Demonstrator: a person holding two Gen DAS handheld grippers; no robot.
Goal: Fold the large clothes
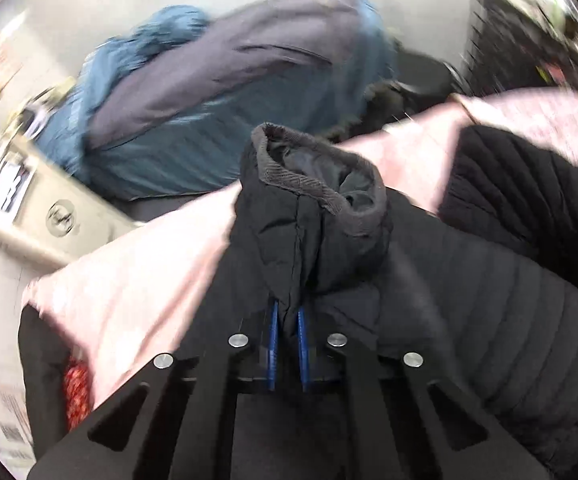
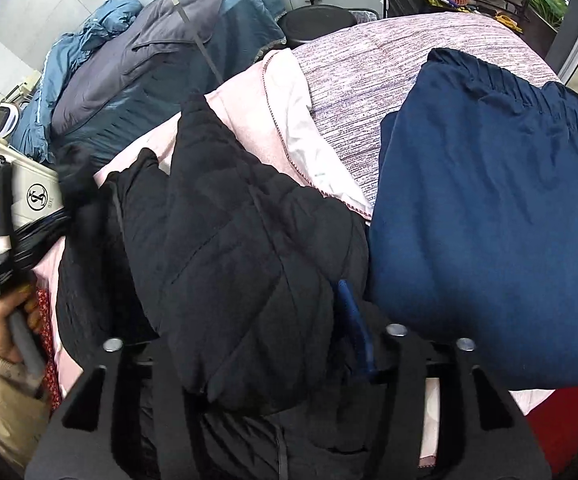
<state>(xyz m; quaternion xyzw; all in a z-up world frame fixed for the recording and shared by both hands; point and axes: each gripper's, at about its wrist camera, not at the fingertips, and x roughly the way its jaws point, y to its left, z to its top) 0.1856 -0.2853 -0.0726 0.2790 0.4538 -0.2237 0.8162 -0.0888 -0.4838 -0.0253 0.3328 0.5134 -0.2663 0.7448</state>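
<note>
**Supervisor:** Report gripper status, nearest items first.

**Operator:** In the left wrist view, my left gripper was clamped on a fold of the black quilted jacket; the blue pads pressed the fabric from both sides. Just beyond them the jacket's sleeve cuff, ribbed and grey at the rim, stood up with its opening facing the camera.

**Supervisor:** And the right?

**Operator:** I saw only one blue pad of my right gripper. A bunched fold of the jacket lay across the space where the other pad should be, so I could not tell whether the jaws were gripping it or standing apart.

**Supervisor:** Location of the garment?

**Operator:** It lay spread on the pink sheet covering the bed. A folded navy garment sat just beside it on the right. At the left edge a hand held the other gripper's handle. Farther back, a blue and grey quilt was piled against the wall.
</note>
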